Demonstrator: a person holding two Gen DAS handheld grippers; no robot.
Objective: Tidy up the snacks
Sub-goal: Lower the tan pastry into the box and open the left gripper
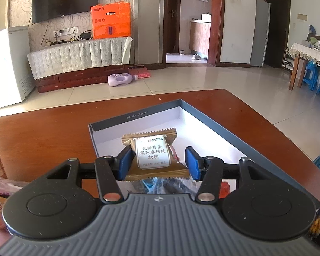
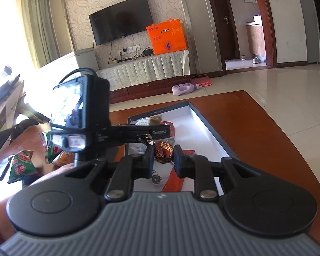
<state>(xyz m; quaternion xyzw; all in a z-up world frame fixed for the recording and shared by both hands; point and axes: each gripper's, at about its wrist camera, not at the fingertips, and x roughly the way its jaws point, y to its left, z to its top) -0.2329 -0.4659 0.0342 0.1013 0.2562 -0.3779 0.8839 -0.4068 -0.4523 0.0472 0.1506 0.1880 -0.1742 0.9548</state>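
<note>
Left gripper (image 1: 157, 162) is over the near end of the box (image 1: 211, 119), jaws partly open around a gold snack pack (image 1: 153, 155). The left pad (image 1: 125, 160) looks to be touching the pack's edge; the right pad (image 1: 192, 163) stands just clear of it, so no firm pinch is visible. The pack sits tilted with its white label up, whether it rests on the box floor or hangs I cannot tell. Below it, more wrappers in the box (blue and dark ones, mostly hidden by the gripper body).

Right gripper (image 2: 163, 160) is also over the box (image 2: 204, 125), jaws closed on a brown-red toffee (image 2: 164, 151), wrapper twist sticking up. The left gripper's camera arm crosses the right view, in front of the box's far end.

Box is open, white inside, dark rim, on the red-brown table (image 2: 266, 140). A red wrapper (image 2: 175, 179) lies on the box floor under the right gripper. Green chip bags (image 2: 21, 166) lie on the table left of the box, still outside it.
</note>
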